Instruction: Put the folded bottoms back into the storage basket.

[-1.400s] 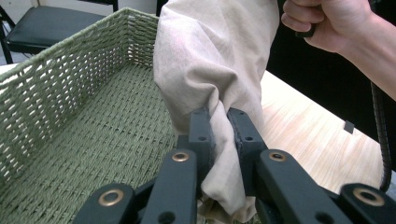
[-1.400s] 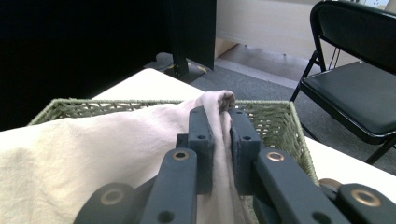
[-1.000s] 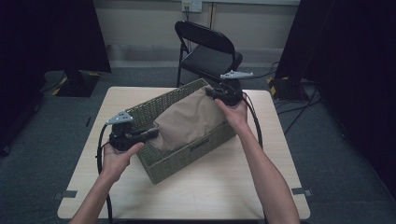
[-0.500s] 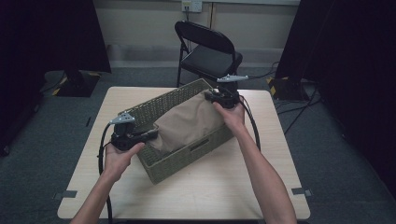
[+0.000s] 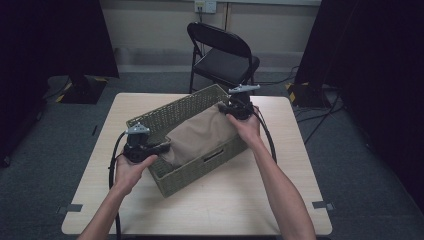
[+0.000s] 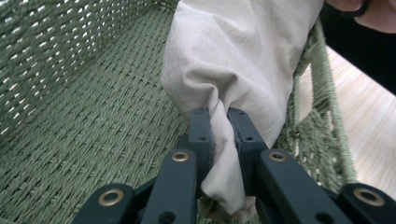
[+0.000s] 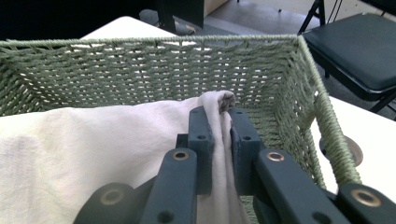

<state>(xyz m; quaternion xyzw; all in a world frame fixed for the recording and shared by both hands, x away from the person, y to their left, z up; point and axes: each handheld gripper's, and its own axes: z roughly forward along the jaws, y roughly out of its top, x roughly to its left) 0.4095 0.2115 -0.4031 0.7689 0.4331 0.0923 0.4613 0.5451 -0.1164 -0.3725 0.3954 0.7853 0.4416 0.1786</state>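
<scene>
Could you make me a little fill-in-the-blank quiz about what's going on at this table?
1. The woven basket is coloured ____.
2. Both grippers are shut on the beige ____.
3. The left gripper and the right gripper pinch the cloth at ____ ends.
4. Behind the table stands a black folding ____.

Missing words: green; cloth; opposite; chair

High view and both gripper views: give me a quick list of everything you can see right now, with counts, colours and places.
Basket: 1, green woven, set at an angle on the middle of the table.
Cloth: 1, beige, stretched inside the basket, one end draped over its rim.
Table: 1, light wood, centre.
Folding chair: 1, black, behind the table.
Left gripper: 1, black, shut on the cloth's near end.
Right gripper: 1, black, shut on the cloth's far end.
Forearms: 2, bare, entering from the bottom.
</scene>
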